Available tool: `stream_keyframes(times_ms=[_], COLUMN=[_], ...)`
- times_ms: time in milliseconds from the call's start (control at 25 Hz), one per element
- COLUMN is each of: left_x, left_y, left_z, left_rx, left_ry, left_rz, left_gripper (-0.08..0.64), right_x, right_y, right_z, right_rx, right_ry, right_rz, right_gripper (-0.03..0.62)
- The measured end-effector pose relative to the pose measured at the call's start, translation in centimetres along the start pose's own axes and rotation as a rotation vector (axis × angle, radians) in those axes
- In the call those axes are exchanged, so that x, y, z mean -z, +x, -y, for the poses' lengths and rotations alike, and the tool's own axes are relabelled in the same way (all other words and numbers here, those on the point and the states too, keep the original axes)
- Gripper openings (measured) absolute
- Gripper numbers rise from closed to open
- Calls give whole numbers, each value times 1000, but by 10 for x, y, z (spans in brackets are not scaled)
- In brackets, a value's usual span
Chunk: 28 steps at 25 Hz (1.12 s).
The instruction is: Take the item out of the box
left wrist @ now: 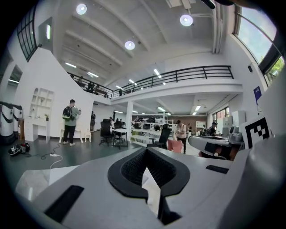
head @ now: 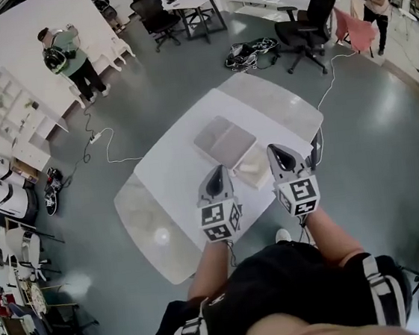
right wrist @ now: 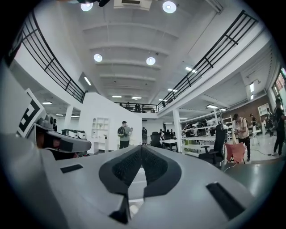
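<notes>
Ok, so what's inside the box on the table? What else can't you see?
- The box, its inside: head view, too small and blurred.
- The pale thing beside it: head view, too blurred to name.
- Box in both gripper views: the left gripper and right gripper bodies fill the lower picture.

— What's out past your table (head: 169, 175)?
— On my left, a person with a backpack (head: 69, 59) beside a white shelf (head: 7, 103), and a power strip (head: 95, 138) on the grey floor. Far right, I see a black office chair (head: 305, 20) next to a pink cloth (head: 354, 30).
</notes>
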<state>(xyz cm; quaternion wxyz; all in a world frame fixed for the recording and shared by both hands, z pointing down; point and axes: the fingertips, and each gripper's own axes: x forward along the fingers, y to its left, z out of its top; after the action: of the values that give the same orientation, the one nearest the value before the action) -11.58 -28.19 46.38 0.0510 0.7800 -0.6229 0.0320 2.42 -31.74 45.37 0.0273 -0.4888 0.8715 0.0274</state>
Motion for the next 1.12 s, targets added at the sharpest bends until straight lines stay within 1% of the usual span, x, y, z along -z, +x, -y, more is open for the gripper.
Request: stream_keyframes(times_ms=[200,440,680,800,880,920,960,1000,1040,1120], left_x=[-3,-12,-13,-9,-4,-3,-3,-4,-6,-6], left_y=[54,84,101,105,103,101,100,100,100,100], left_z=[9,6,-5,-9,-14,-19,-24,-29,-34,-40], left_rx=[-37,-89,-89,-91,-95,-98,-103,-108,-113,-122], left_ry=[-11,-39,-42,-38,-41,-44,-47,-49,-49,-49], left_rz=[-8,-10,-40,-42,-48,-53,-55,-54,-52,-48], left_gripper=[11,11,11,11,11,11,11,11,11,11], right_x=[8,2,2,11,15,15,17,20,25,40], right_y=[36,65,85,90,91,91,93,96,99,103], right_z=[41,61,52,49,42,34,27,21,16,12], right_rx=[-57,-125,-161,-180,-215,-246,-282,-316,-340,-369], right_ry=[-11,-32,-33,-33,-25,-22,-21,-27,-41,-90], right_rz=[-18,-22,-28,-35,-39,-38,-41,-51,-69,-113], right_gripper=[12,12,12,12,12,14,35,125,160,166])
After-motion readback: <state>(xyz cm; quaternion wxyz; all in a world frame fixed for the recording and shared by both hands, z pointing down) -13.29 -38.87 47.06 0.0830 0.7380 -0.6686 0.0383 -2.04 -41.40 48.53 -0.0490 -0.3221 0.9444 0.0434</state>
